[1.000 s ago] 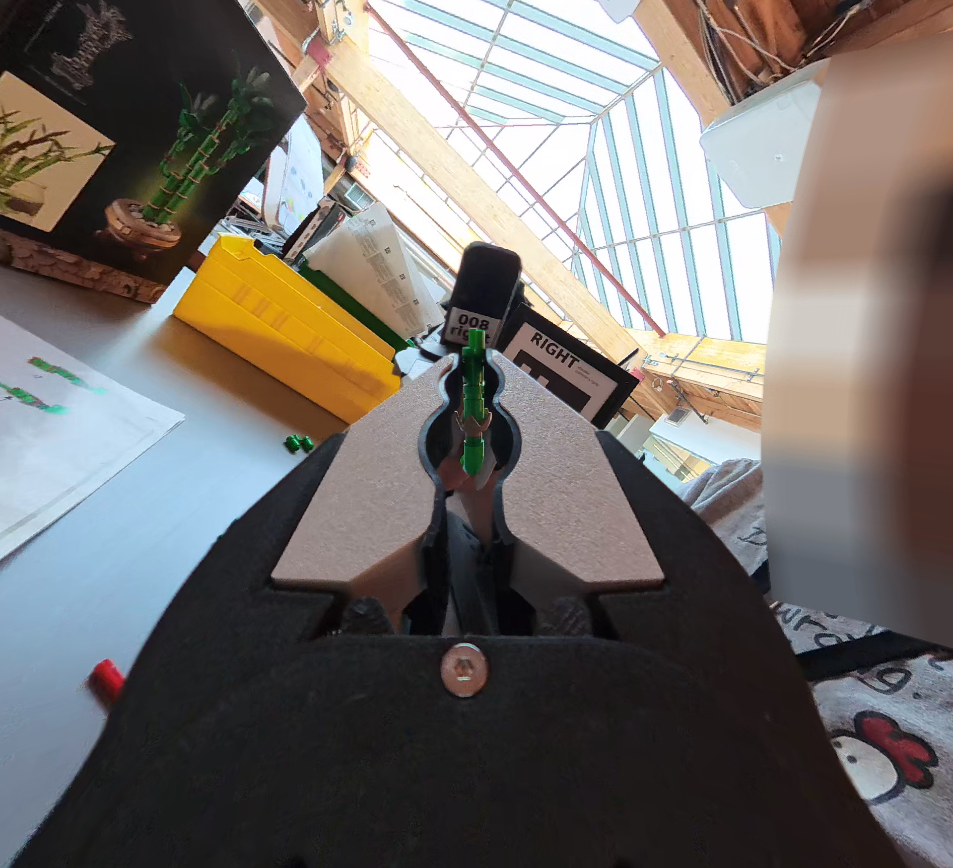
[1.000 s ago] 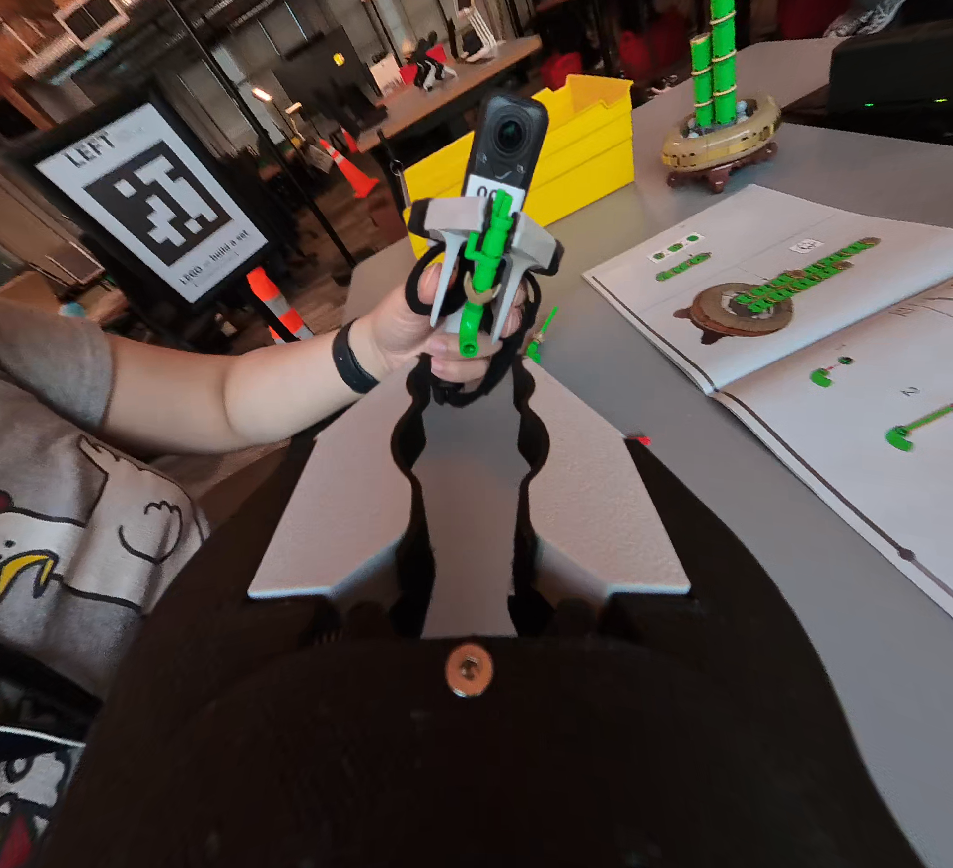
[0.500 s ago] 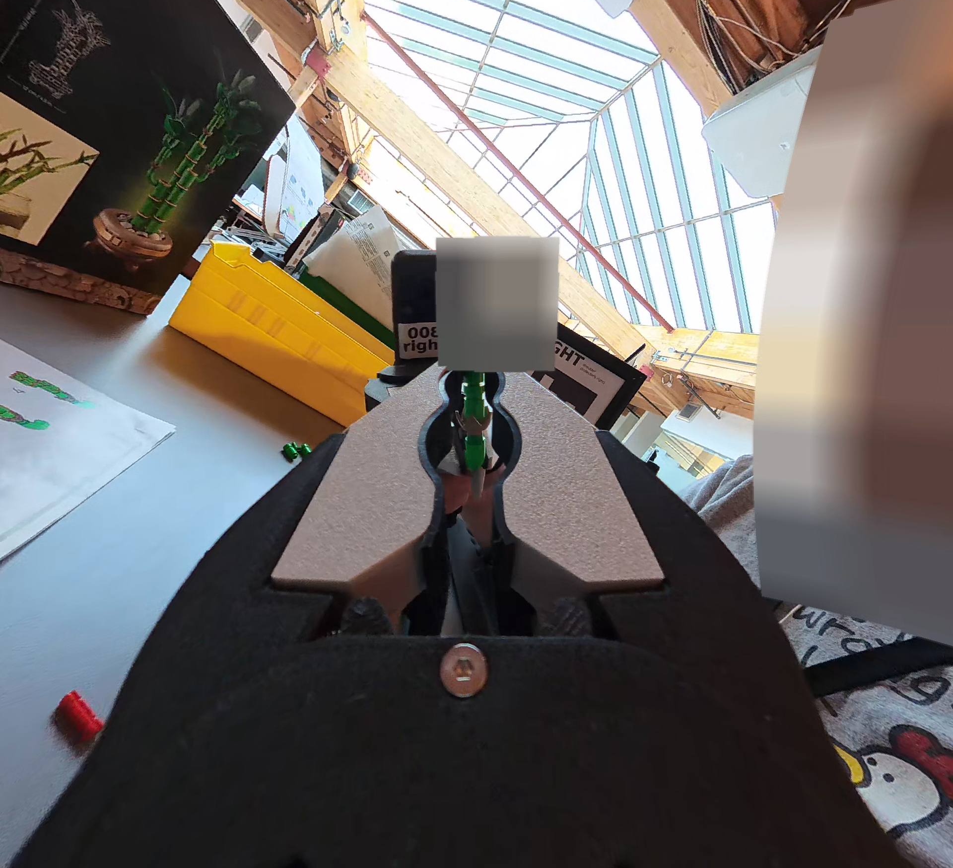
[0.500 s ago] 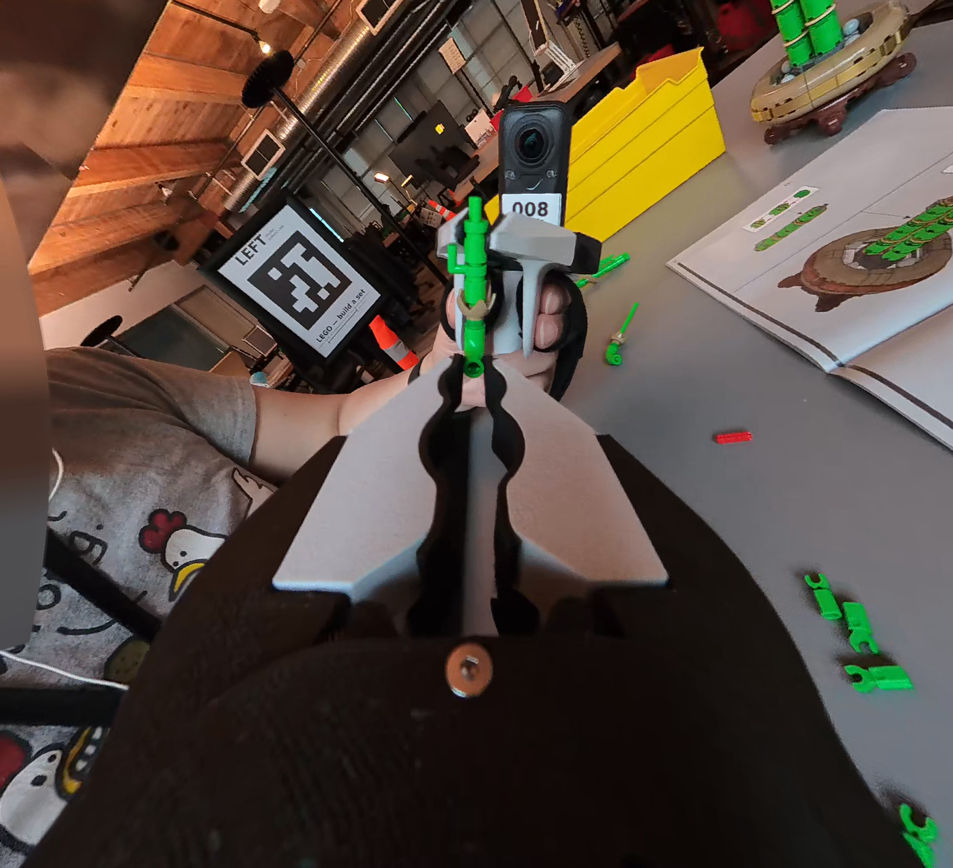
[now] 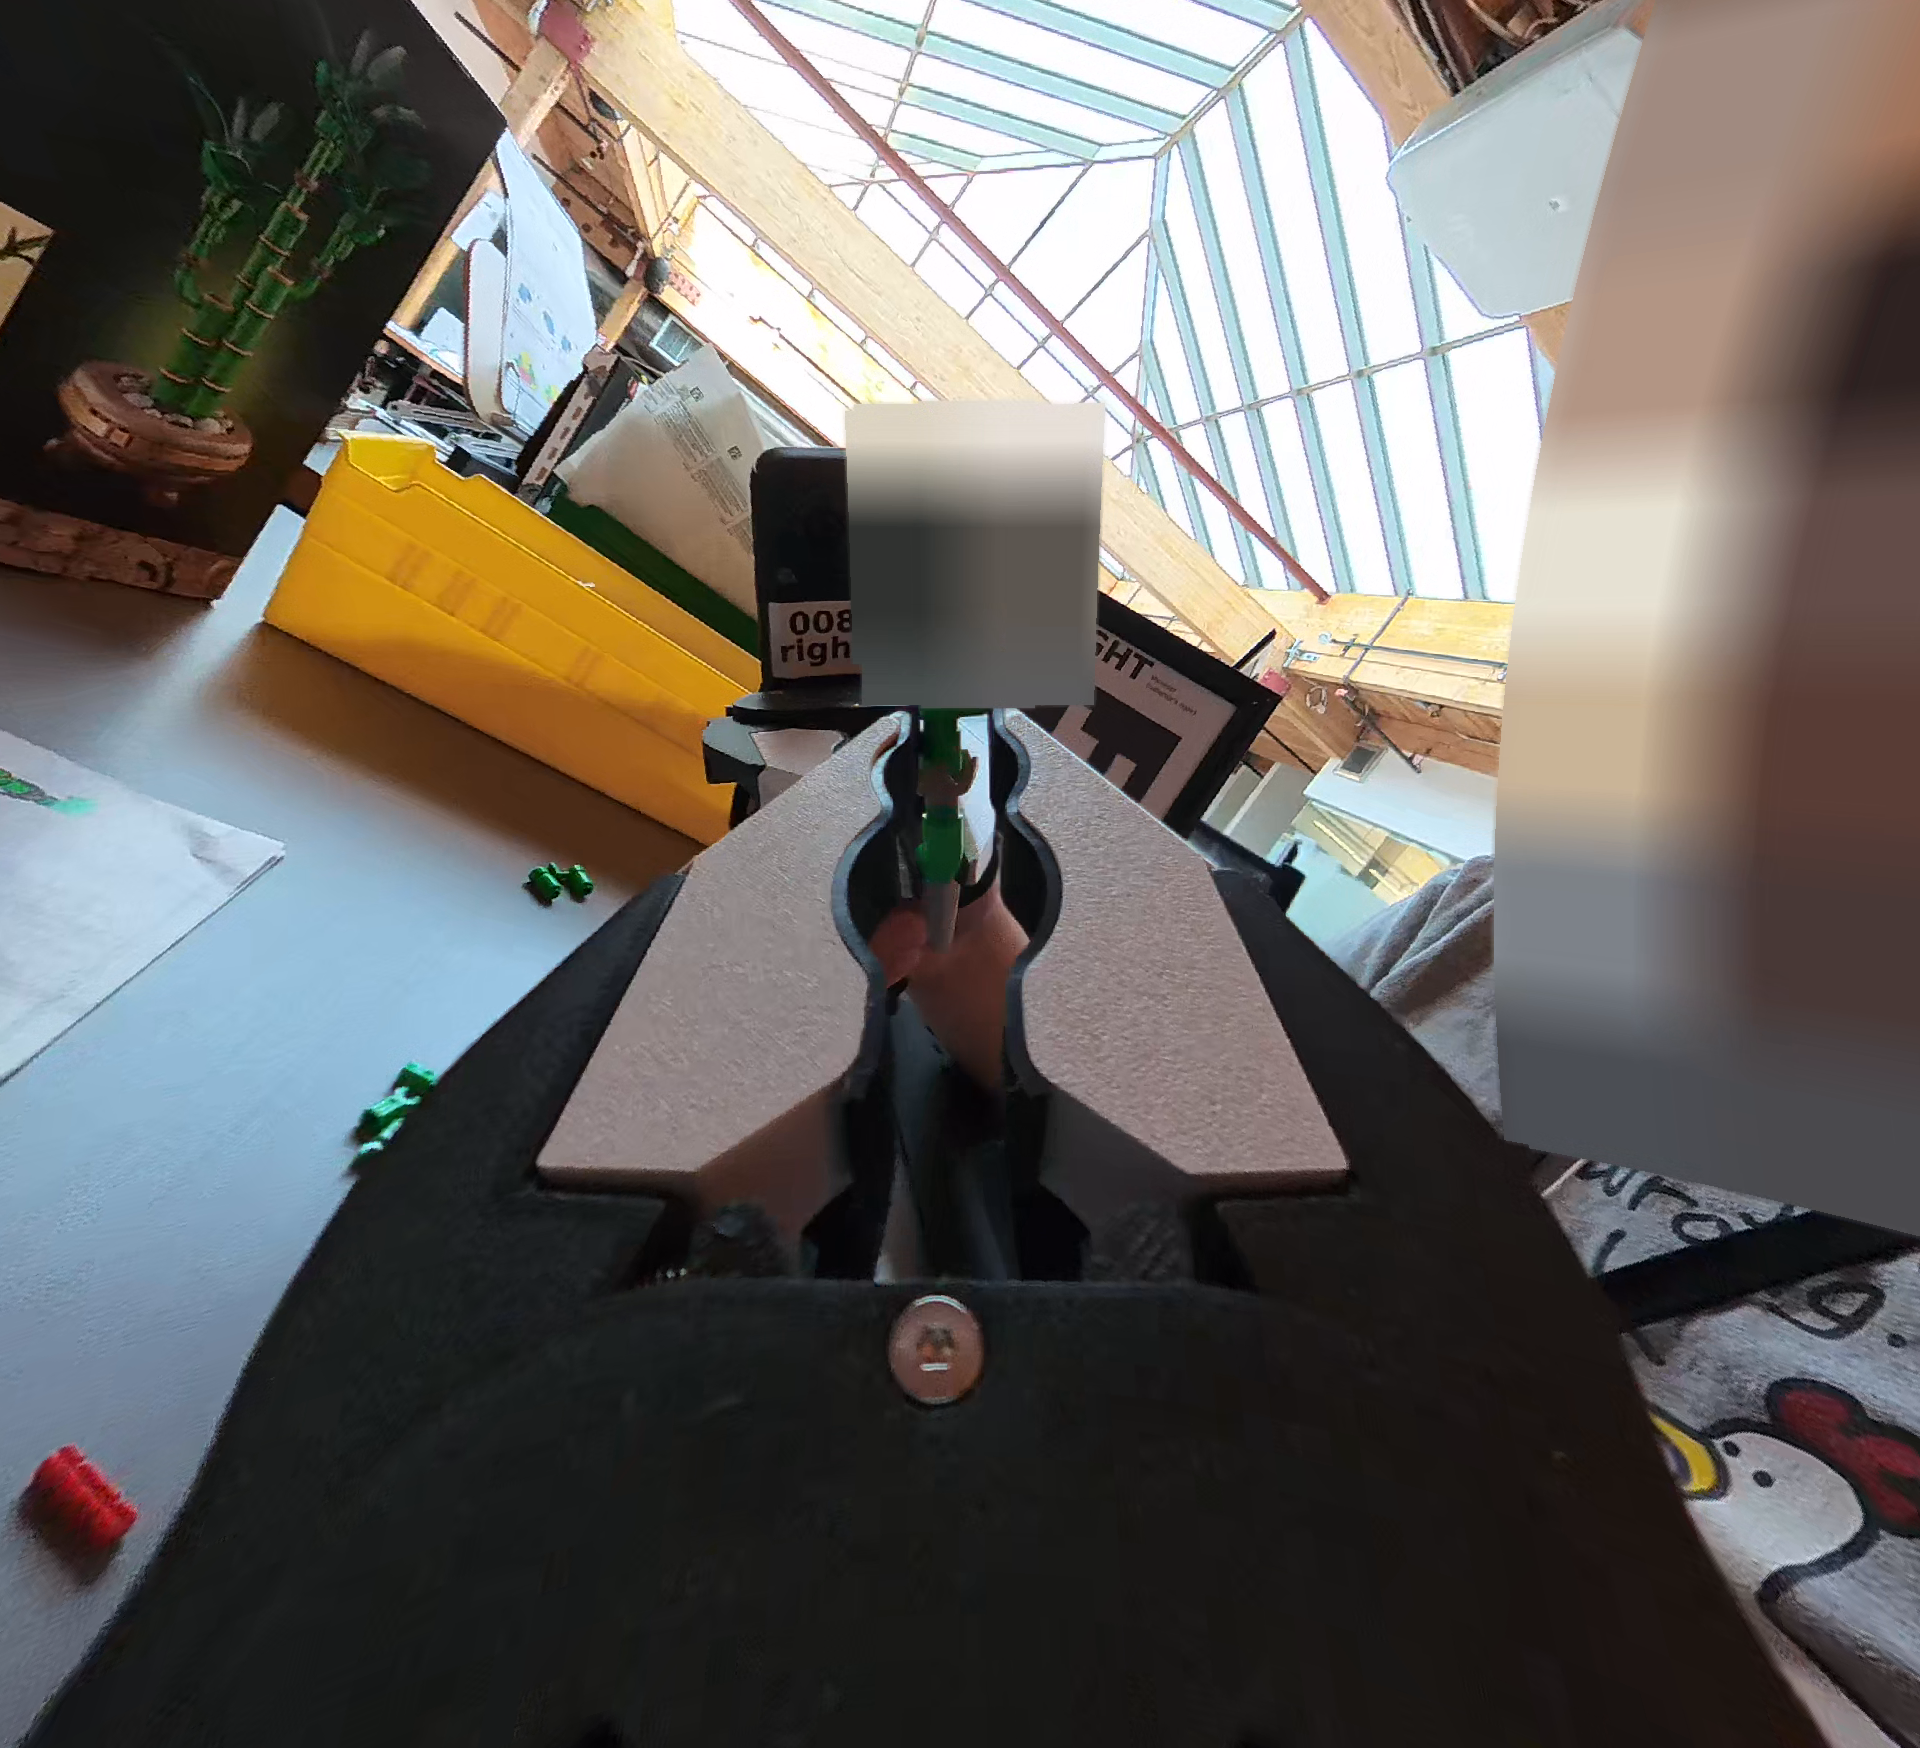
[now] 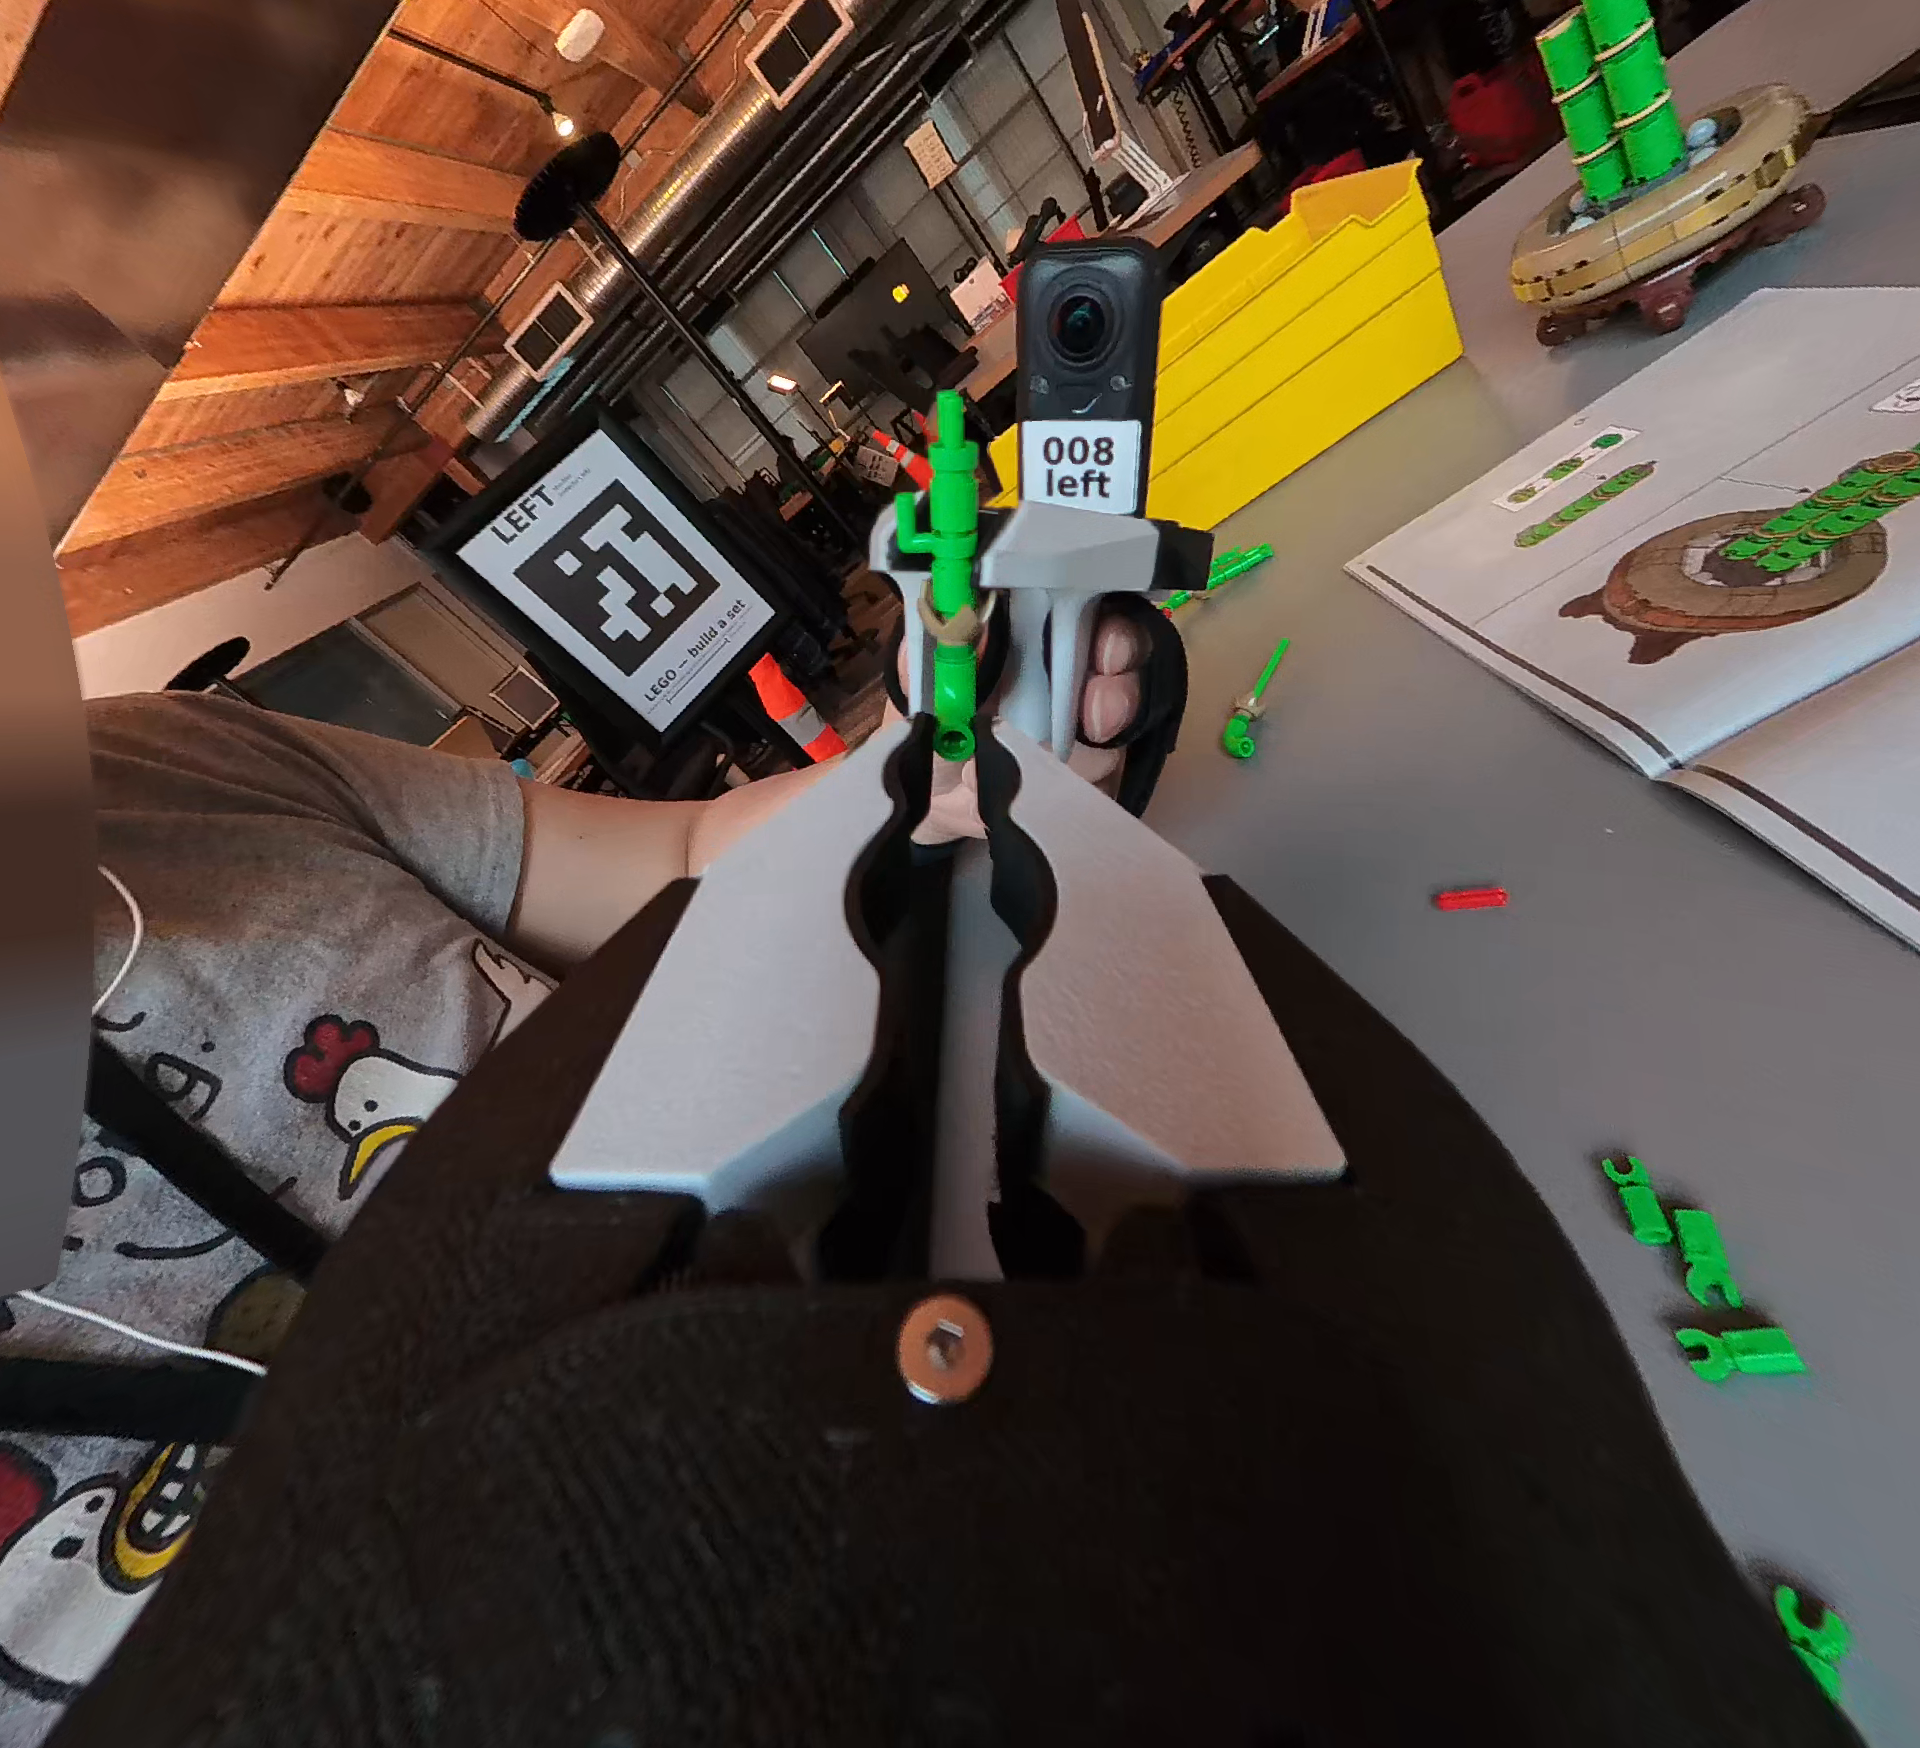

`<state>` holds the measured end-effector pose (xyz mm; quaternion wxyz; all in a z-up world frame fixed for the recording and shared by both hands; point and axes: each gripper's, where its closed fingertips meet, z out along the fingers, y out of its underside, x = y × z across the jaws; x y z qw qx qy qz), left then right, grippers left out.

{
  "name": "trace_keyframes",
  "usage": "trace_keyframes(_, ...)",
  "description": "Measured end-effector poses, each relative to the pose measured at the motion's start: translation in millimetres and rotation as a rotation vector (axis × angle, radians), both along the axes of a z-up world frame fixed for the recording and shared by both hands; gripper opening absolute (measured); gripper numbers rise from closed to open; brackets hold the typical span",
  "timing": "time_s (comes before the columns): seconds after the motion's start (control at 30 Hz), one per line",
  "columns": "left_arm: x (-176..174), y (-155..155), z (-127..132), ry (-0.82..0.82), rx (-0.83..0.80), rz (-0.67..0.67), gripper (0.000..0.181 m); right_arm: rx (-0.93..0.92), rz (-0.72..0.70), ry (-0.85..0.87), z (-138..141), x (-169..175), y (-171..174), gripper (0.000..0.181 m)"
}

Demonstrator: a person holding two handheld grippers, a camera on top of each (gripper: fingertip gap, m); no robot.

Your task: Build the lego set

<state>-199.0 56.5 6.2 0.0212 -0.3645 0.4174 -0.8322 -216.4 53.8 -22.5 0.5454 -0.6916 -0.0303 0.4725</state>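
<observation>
The slim green plastic lego stalk [image 6: 951, 597] looks light and snap-prone — left gripper [image 6: 940, 659] clamps its middle; right gripper [image 6: 951, 763] jaws stand narrowly parted, so take its lower end.

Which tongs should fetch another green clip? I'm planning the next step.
Probably the right tongs: the left tongs hold the green stem, and loose clips lie close beside it.

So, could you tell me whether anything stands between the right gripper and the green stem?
Nothing visible does. The green stem, in the left gripper, has its lower end right at the right gripper tips.
</observation>
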Motion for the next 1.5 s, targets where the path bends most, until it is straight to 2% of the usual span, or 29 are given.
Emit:
trace_keyframes(0.03,0.6,0.5,-0.7,0.0,0.011,0.01,0.01,-0.001,-0.002,0.0,-0.1,0.4,0.0,0.006)
trace_keyframes(0.47,1.7,1.7,-5.8,-0.001,0.107,0.053,0.007,-0.01,-0.01,0.015,-0.8,1.6,0.4,0.006)
trace_keyframes(0.6,2.9,4.1,-6.1,0.005,0.093,0.066,0.006,0.0,-0.035,0.004,-0.2,5.2,1.7,0.006)
trace_keyframes(0.63,3.1,5.3,-5.7,0.004,0.084,0.068,0.006,0.004,-0.043,0.001,0.5,6.7,1.7,0.008)
trace_keyframes(0.7,3.2,8.9,-4.6,0.006,0.063,0.076,0.006,-0.012,-0.059,-0.021,-0.3,13.0,0.0,0.026)
trace_keyframes(0.8,2.6,15.7,-2.7,0.004,0.036,0.088,0.006,-0.062,-0.183,-0.176,-9.6,48.2,-7.9,0.028)
trace_keyframes(0.9,1.7,18.2,-1.9,0.005,0.036,0.089,0.006,-0.194,-0.383,-0.519,-43.9,105.8,-25.9,0.023)
trace_keyframes(0.97,2.4,17.4,-3.7,0.014,0.049,0.085,0.006,-0.305,-0.437,-0.675,-67.5,131.5,-42.9,0.02)
trace_keyframes(1.07,5.0,15.9,-8.7,0.033,0.07,0.083,0.006,-0.473,-0.388,-0.683,-90.0,130.5,-55.3,0.016)
trace_keyframes(1.17,7.6,14.3,-14.1,0.052,0.086,0.077,0.006,-0.619,-0.307,-0.777,-107.4,119.2,-55.2,0.014)
trace_keyframes(1.3,8.3,11.6,-18.2,0.069,0.102,0.065,0.006,-0.769,-0.166,-0.875,-120.8,105.6,-54.8,0.016)
trace_keyframes(1.5,8.8,11.7,-20.1,0.081,0.113,0.062,0.006,-0.879,-0.072,-1.044,-130.5,106.6,-48.4,0.017)
